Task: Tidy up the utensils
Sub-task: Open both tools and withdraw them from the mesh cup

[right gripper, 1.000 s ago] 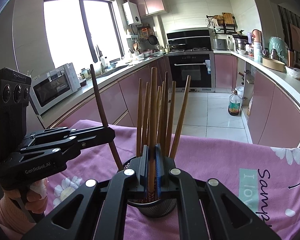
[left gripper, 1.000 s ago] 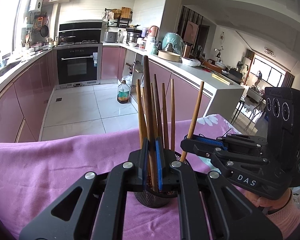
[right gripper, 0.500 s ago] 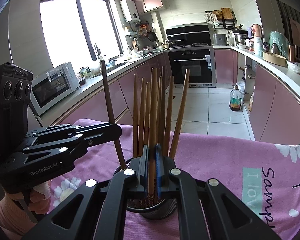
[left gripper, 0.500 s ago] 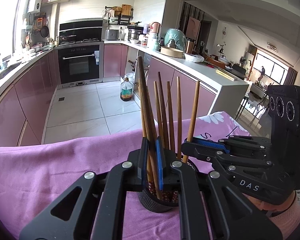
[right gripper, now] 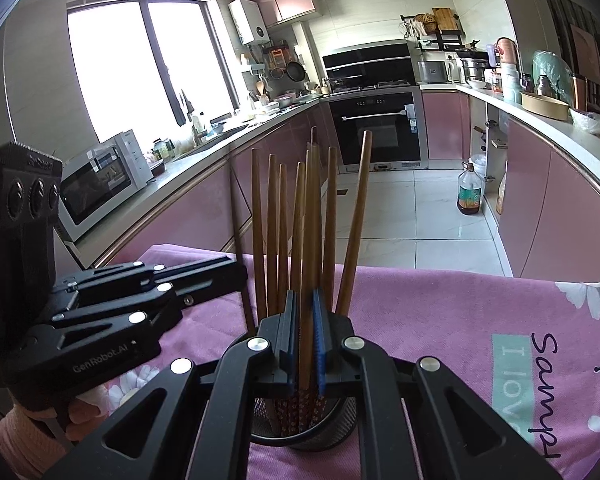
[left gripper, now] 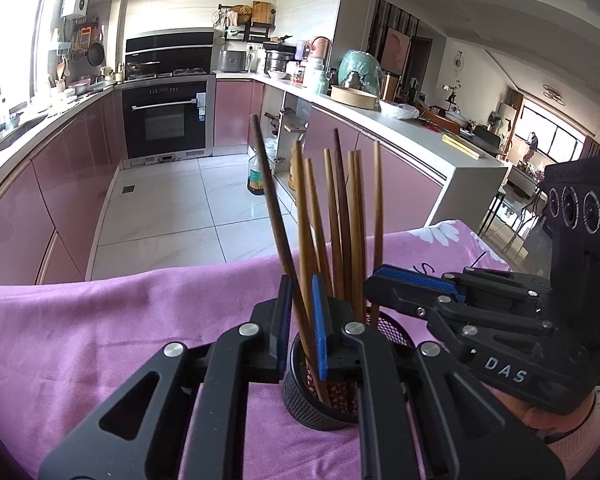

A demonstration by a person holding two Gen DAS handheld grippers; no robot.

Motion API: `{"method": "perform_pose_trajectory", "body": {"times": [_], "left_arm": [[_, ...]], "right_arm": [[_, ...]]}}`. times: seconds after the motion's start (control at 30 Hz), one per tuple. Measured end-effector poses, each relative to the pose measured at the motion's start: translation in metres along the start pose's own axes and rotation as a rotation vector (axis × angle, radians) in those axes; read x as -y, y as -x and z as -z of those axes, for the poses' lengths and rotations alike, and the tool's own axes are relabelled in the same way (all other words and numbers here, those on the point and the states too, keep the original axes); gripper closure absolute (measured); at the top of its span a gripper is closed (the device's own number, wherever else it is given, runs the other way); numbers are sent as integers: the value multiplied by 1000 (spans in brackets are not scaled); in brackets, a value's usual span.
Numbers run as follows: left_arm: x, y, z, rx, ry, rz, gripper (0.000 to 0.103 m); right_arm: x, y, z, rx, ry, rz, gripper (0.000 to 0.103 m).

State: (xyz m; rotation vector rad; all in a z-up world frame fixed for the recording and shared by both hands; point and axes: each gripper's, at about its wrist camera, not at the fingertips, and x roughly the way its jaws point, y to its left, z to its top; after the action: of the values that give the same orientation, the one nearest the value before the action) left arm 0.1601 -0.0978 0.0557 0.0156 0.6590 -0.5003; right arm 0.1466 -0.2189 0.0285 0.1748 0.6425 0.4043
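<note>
A black mesh cup (left gripper: 320, 404) stands on the pink cloth (left gripper: 100, 328) and holds several brown chopsticks (left gripper: 348, 216). My left gripper (left gripper: 300, 316) is just above the cup's rim; its jaws stand slightly apart around a dark chopstick (left gripper: 272, 200) that leans left with its tip inside the cup. My right gripper (right gripper: 306, 340) is shut on a brown chopstick (right gripper: 310, 240) standing upright in the cup (right gripper: 304, 424). Each gripper shows in the other's view: the right one (left gripper: 384, 280) at right, the left one (right gripper: 236, 272) at left.
The pink cloth (right gripper: 440, 312) covers the table and carries printed daisies and lettering at right. Beyond the table's far edge lie a tiled floor (left gripper: 172, 208), pink cabinets and an oven. A microwave (right gripper: 104, 184) sits on the left counter.
Both grippers have lowered toward the cup. The dark chopstick in my left gripper has sunk into the cup and the left jaws have parted a little around it.
</note>
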Motion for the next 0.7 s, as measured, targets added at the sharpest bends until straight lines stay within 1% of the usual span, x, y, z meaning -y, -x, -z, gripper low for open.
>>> {"method": "perform_pose_trajectory", "body": {"times": [0.07,0.1,0.13,0.17,0.2,0.23,0.27,0.3,0.33,0.37,0.4,0.43,0.5,0.53,0.57,0.63,0.7], "left_arm": [[-2,-2,2,-3,5,6,93],[-3,-2,3,-1,4,7,90],[-4,-1,4,1,2,10,85],[-4,0,6,7,1,9,82],[-5,1,8,13,2,6,78],[-7,3,10,18,5,8,74],[-8,5,12,23,8,9,73],[-9,7,15,29,9,6,69],[-10,11,18,41,12,-4,62],[-10,15,21,52,12,-13,58],[-11,19,25,66,13,-26,48],[-12,24,28,83,15,-49,34],[-12,36,38,128,15,-96,18],[-12,44,44,154,16,-116,16],[-12,49,49,168,15,-126,15],[-12,60,59,197,18,-152,6],[-11,69,67,221,18,-176,6]], "right_arm": [[2,1,0,2,-5,4,94],[2,1,1,1,-7,1,94],[2,2,2,2,-7,3,94],[2,2,3,3,-9,3,92],[3,3,4,4,-11,2,90],[2,5,6,7,-13,-1,83],[2,7,7,11,-11,-3,78],[2,10,8,16,-9,-2,77],[1,13,10,24,-4,-1,75],[-1,16,12,33,0,2,69],[-2,21,15,49,6,12,64],[-3,26,16,64,13,24,55],[-9,36,21,99,38,53,50],[-11,39,23,113,43,70,42],[-13,43,26,133,49,91,29],[-16,51,32,172,66,121,18],[-20,55,41,197,83,156,10]]}}
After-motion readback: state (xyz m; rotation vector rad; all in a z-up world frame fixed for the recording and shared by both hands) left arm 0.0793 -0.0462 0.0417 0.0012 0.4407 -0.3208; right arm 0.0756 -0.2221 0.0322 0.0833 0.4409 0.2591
